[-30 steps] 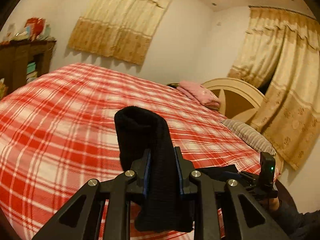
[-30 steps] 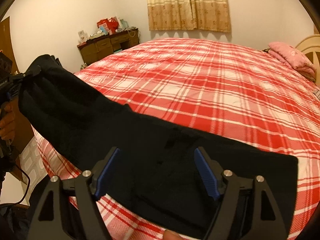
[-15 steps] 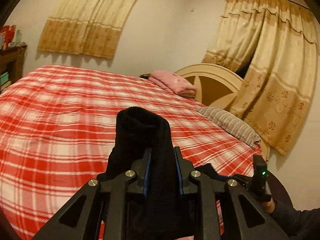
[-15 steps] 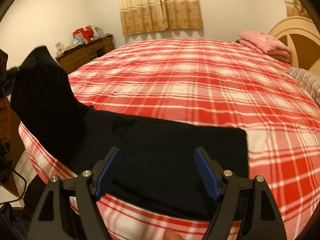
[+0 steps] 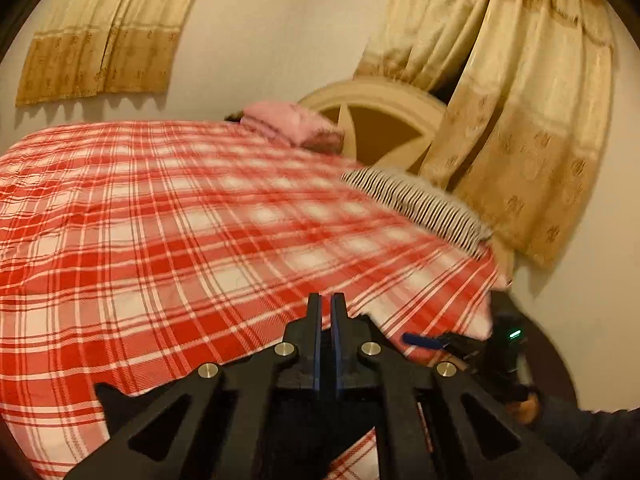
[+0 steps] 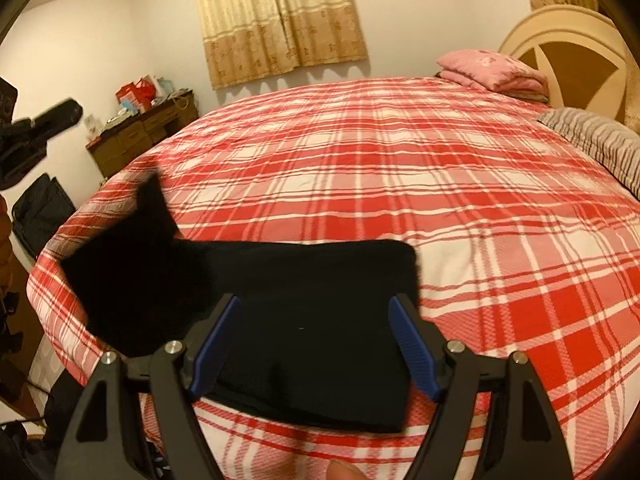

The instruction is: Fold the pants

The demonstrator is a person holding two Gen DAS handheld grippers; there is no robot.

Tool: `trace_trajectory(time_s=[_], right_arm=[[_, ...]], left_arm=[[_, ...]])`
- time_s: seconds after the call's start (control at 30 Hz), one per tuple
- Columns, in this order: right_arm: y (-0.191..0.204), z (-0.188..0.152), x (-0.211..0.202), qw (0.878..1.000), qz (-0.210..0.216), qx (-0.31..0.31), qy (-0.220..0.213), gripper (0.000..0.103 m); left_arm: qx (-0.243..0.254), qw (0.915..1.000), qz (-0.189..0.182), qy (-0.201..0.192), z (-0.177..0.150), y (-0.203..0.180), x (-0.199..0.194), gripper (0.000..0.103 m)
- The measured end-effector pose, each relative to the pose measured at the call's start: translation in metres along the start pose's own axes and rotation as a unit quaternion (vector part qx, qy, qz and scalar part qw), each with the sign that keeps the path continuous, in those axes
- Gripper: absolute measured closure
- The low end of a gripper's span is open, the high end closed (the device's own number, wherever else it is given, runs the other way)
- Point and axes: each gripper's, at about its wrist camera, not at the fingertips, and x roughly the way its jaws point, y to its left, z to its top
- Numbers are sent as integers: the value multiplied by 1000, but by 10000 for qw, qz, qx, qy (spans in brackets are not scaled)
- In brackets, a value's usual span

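The black pants (image 6: 288,300) lie near the foot edge of the bed (image 6: 400,168), on the red plaid bedspread, directly under and ahead of the right gripper (image 6: 316,344), whose blue-padded fingers (image 6: 412,348) stand wide apart over the cloth, holding nothing. The pants look folded into a thick dark slab, with one end, off to the gripper's left, standing up in a blurred peak; I can't tell whether it is in mid-fall or just rumpled. The left gripper (image 5: 326,320) is over the same bedspread, its fingers pressed together with nothing visibly between them. A pink folded blanket (image 6: 492,70) sits by the headboard (image 6: 568,44).
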Motion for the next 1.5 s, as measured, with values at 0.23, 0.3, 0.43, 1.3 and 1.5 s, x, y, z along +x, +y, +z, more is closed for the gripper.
trace_trajectory(time_s=[0.23, 0.3, 0.43, 1.3, 1.5], right_arm=[[-11, -5, -1, 9972, 686, 298, 10, 12], [-10, -5, 4, 9938, 1002, 475, 119, 12], [1, -2, 14, 9879, 1370, 675, 267, 12], [50, 8, 77, 9804, 1583, 659, 974, 86], [59, 20, 29, 9862, 1576, 315, 396, 88]], left_arm=[[104, 9996, 268, -54, -26, 10, -8, 99], [35, 9992, 395, -40, -32, 20, -11, 98], [57, 9918, 1272, 132, -58, 49, -16, 98], [-1543, 9727, 1732, 103, -138, 149, -32, 10], [-1667, 9693, 1804, -87, -136, 150, -39, 2]])
